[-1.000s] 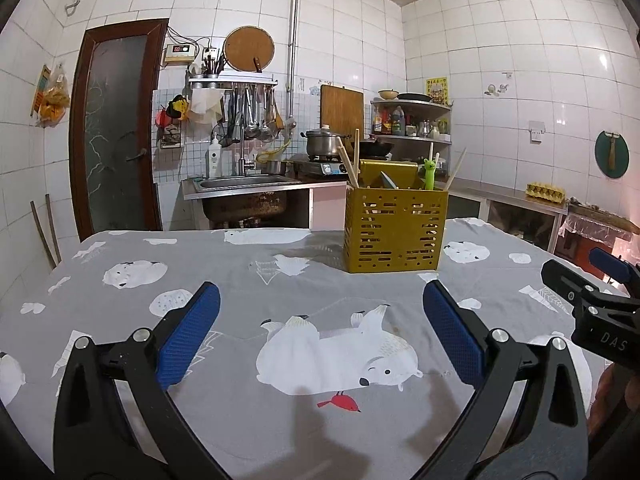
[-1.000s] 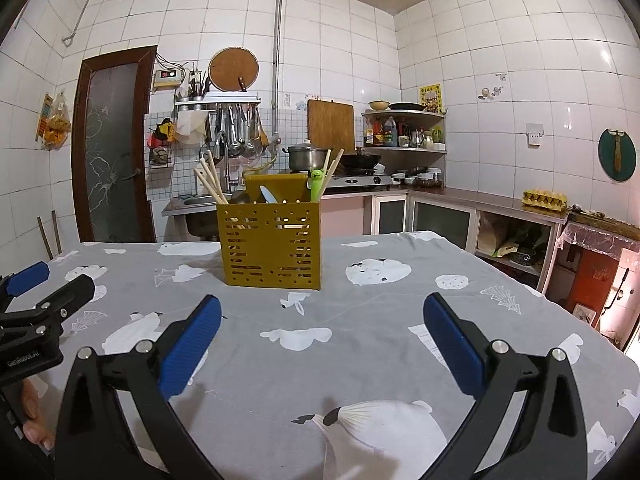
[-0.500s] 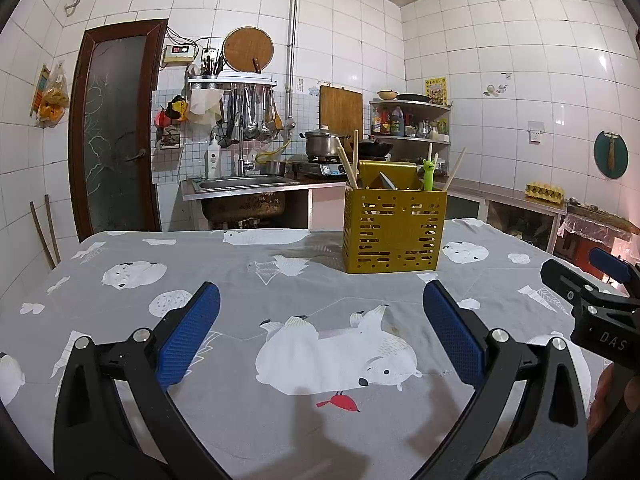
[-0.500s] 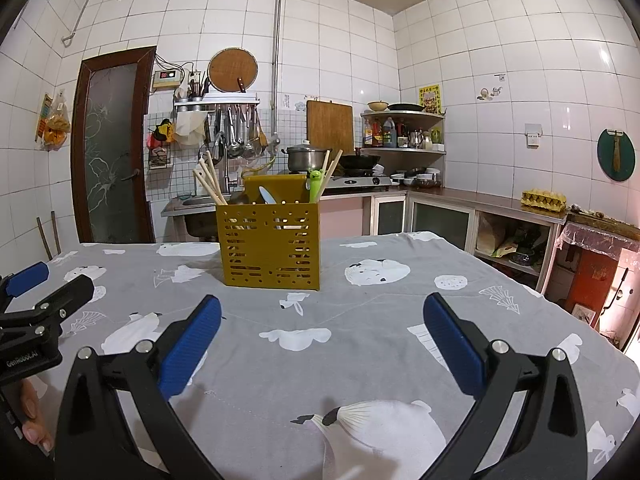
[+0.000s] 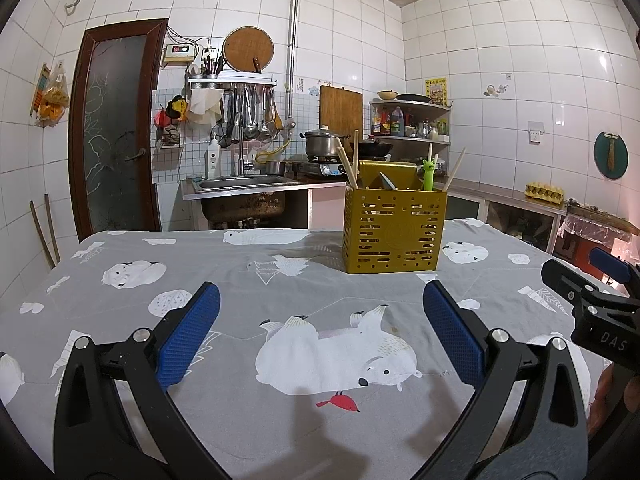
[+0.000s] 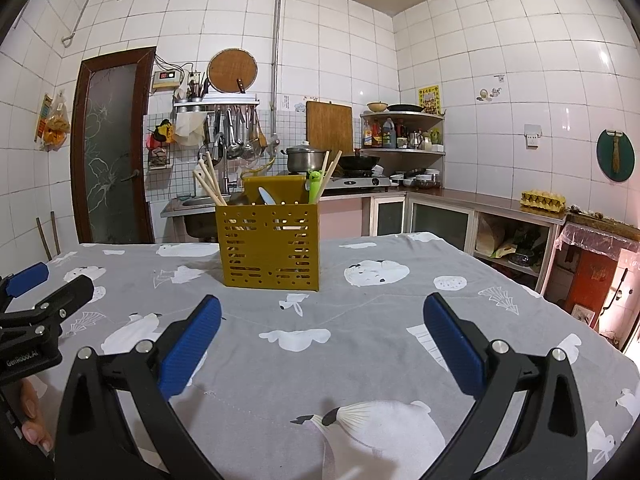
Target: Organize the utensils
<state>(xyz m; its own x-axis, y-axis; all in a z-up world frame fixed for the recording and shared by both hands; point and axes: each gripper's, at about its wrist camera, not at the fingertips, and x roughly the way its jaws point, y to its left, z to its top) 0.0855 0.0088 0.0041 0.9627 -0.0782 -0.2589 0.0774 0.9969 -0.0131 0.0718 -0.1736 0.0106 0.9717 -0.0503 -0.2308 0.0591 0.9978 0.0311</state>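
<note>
A yellow perforated utensil caddy stands on the far side of the table, also in the right wrist view. It holds wooden chopsticks, a green-handled utensil and a spoon-like piece. My left gripper is open and empty, low over the tablecloth, well short of the caddy. My right gripper is open and empty too. Each gripper shows at the edge of the other's view: the right one and the left one.
The table has a grey cloth with polar bear prints. Behind it are a sink counter, a stove with a pot, a door and a side counter with an egg tray.
</note>
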